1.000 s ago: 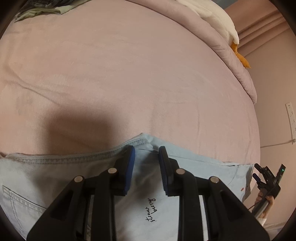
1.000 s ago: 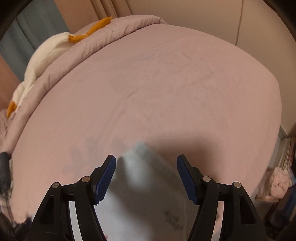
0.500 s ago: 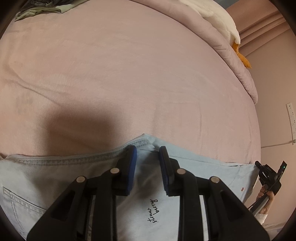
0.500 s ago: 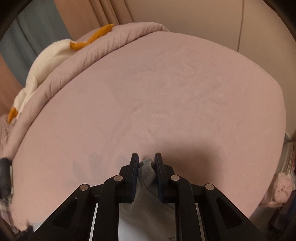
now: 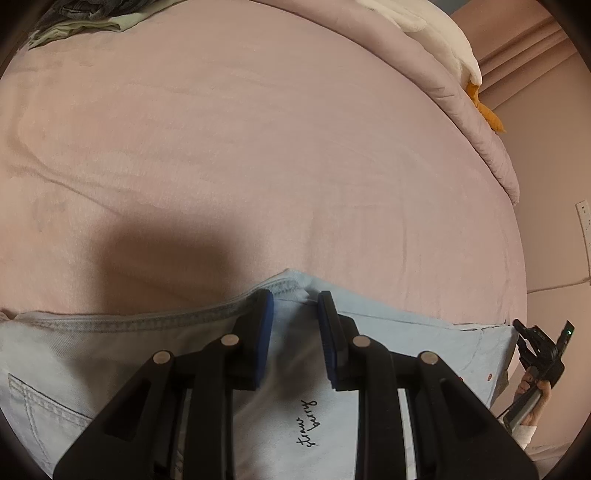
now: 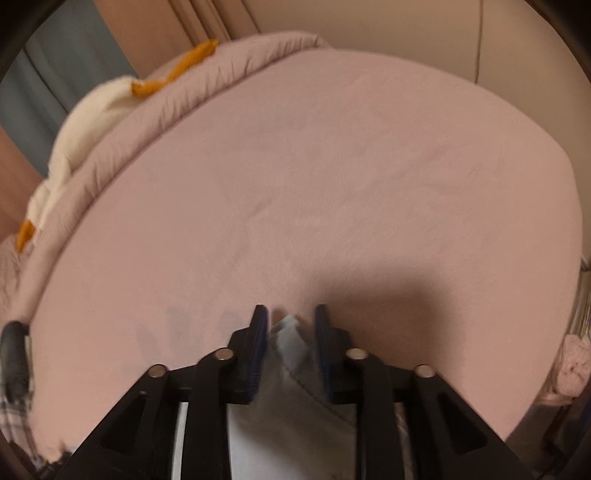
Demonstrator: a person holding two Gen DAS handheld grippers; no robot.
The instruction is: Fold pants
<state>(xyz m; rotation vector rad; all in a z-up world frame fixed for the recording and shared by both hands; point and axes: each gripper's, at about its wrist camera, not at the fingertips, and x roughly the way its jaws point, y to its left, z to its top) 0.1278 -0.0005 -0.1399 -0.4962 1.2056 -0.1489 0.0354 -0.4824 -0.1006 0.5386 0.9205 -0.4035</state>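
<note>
Nearest the left camera, black handwritten lettering on the pale blue pants point(image 5: 280, 373) reads roughly "straw berry", just below the blue pads of the left tongs point(image 5: 295, 295). Those tongs are closed on a bunched peak of the stitched waistband, which pokes up between the pads with a narrow gap showing to either side; a second ago the pads pinched the same spot at about the same spacing. The pants lie spread flat along the near edge of the pink bed point(image 5: 258, 147), a back pocket seam showing at the far left and a small red mark near the right end, too small to read. At that right end a hand point(image 5: 532, 395) holds the other black tool. In the right camera, the right tongs point(image 6: 290, 314) grip a folded corner of the pants point(image 6: 291, 339), the cloth rising between the pads; a second ago these pads stood wide apart around that corner, and half a second ago they had already closed on it. This view is somewhat blurred. Farther off, the pink sheet stretches away smooth with light creases, a rolled pink quilt point(image 5: 480, 122) runs along its far edge, and a white and orange plush toy point(image 5: 450, 40) rests on the quilt. A heap of clothes point(image 5: 81, 18) sits at the far left corner.
</note>
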